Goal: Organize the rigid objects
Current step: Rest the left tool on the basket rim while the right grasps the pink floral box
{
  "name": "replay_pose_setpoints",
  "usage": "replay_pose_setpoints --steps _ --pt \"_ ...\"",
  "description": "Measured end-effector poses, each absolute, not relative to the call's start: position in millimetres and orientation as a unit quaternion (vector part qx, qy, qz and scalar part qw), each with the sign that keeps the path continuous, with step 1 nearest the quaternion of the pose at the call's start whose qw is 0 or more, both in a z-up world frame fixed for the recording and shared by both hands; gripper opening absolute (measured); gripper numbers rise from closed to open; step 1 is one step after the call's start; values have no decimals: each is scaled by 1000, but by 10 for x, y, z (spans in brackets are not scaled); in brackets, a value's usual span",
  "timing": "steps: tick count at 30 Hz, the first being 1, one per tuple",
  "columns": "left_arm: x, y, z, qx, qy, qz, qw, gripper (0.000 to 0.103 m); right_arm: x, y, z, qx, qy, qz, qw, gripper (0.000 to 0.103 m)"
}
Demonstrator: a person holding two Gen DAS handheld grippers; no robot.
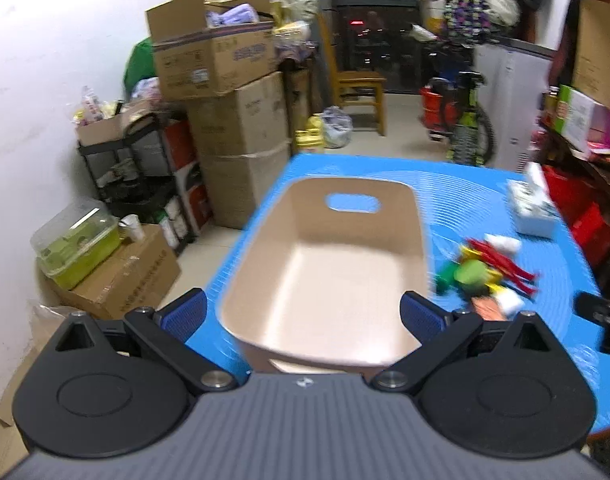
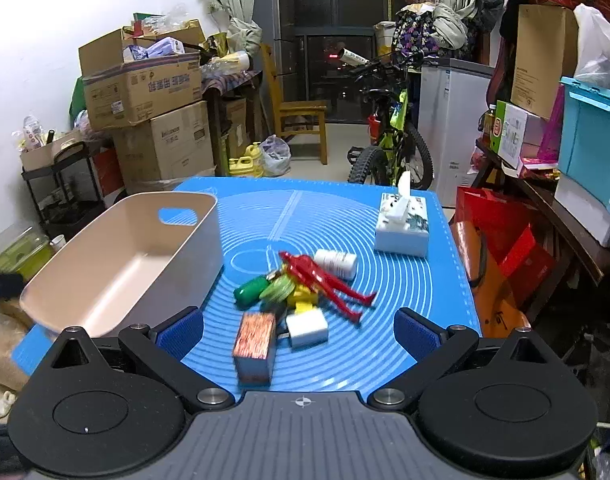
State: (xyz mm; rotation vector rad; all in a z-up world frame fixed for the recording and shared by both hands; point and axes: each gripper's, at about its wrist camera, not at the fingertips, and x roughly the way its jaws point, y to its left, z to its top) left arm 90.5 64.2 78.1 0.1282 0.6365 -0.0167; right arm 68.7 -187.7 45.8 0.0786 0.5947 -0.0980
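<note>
Rigid objects, a whole little heap [image 2: 297, 292] of them, sit bunched in the middle of the blue-matted bench [image 2: 405, 300], toward the near edge, and not one is in the bin so far. The beige bin [image 2: 117, 264] rests along the bench's left edge, and from the left wrist view its floor shows bare [image 1: 329, 280]. In the heap I can make out a red figure [image 2: 325, 280], a white bottle [image 2: 337, 262], a green capsule-shaped piece [image 2: 251, 290], a white block [image 2: 307, 328] and a patterned box [image 2: 255, 346] nearest the camera. A tissue box [image 2: 403, 226] stands apart near the far right corner. The right gripper [image 2: 299, 330] hovers over the heap with jaws spread wide, nothing between them. The left gripper [image 1: 303, 314] hangs over the bin's near rim, jaws spread wide too, empty. By my reading the sorting has barely begun: every piece remains to be lifted across.
</note>
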Motion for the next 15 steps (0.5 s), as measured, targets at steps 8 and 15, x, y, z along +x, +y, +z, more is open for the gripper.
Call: replay_pose_setpoints --steps 8,15 --pt "1711 1117 583 87 359 6 929 101 1358 -1863 190 36 327 -52 943 99" --pt "2086 1290 54 106 437 -16 893 81 1761 -1709 -241 20 380 -53 923 93"
